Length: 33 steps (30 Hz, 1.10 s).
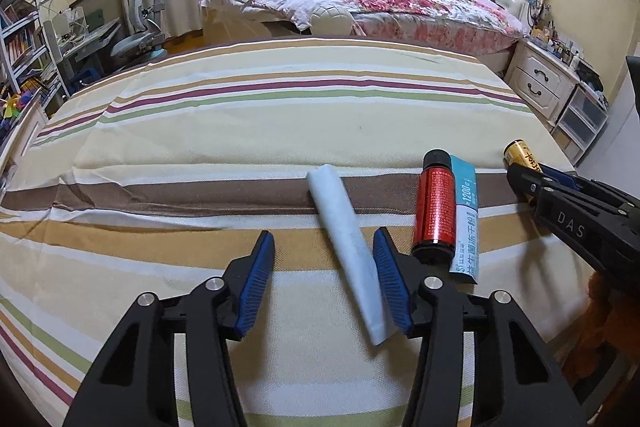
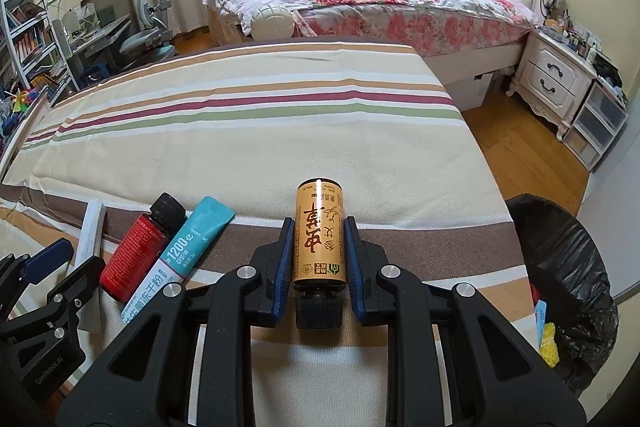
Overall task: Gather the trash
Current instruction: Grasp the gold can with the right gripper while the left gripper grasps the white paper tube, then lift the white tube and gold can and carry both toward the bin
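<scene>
Black jaws with blue pads fill the bottom of both wrist views. On my right gripper [image 2: 317, 247] the pads are clamped against the sides of a small gold bottle [image 2: 319, 233] with red characters on its label; its black cap points back toward the camera, and I cannot tell whether it is lifted or resting on the striped bedsheet [image 2: 240, 131].

My left gripper [image 1: 324, 281] stands parted around a pale blue-white tube [image 1: 348, 251] lying on the sheet; the tube sits close against the right-hand pad while the left pad is well clear of it, so nothing is gripped.

Just right of the tube lies a red bottle [image 1: 435, 205] with a black cap, and touching its far side is a teal-and-white sachet [image 1: 466, 203] printed with "1200".

Off the bed's right edge, on the wooden floor, stands a bin lined with a black trash bag [image 2: 568, 279]. Inside I can see something yellow [image 2: 549, 347] and a bit of light blue wrapper beside it; the rest of its contents are hidden.
</scene>
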Each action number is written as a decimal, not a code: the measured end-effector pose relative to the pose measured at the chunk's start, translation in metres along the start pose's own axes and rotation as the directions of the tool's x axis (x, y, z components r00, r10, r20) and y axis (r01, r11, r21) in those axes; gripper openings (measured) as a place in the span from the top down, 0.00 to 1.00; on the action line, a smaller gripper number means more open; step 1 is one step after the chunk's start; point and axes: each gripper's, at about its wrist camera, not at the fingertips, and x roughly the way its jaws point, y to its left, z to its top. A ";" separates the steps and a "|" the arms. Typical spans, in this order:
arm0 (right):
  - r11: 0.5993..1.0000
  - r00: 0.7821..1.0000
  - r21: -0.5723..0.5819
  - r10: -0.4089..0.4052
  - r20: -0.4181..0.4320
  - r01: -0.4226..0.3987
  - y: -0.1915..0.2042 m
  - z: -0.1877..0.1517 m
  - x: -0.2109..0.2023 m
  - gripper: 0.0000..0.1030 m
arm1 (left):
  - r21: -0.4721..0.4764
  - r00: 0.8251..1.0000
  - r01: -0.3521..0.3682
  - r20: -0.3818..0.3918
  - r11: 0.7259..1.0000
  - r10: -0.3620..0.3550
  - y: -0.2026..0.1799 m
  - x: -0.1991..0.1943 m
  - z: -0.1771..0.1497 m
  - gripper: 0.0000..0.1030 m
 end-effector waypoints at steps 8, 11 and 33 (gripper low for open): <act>1.000 1.000 -0.002 -0.002 -0.001 0.002 0.001 -0.002 0.000 0.78 | 0.020 1.000 0.025 0.015 0.999 -0.025 0.007 0.000 0.000 0.83; 1.000 1.000 -0.002 -0.002 -0.001 0.002 0.000 -0.002 0.000 0.78 | -0.007 0.997 0.071 0.014 0.997 -0.071 0.016 0.000 0.002 0.85; 1.000 1.000 -0.010 -0.013 0.002 0.013 0.000 -0.001 -0.001 0.78 | -0.013 0.997 0.074 0.018 0.997 -0.074 0.025 0.008 0.012 0.84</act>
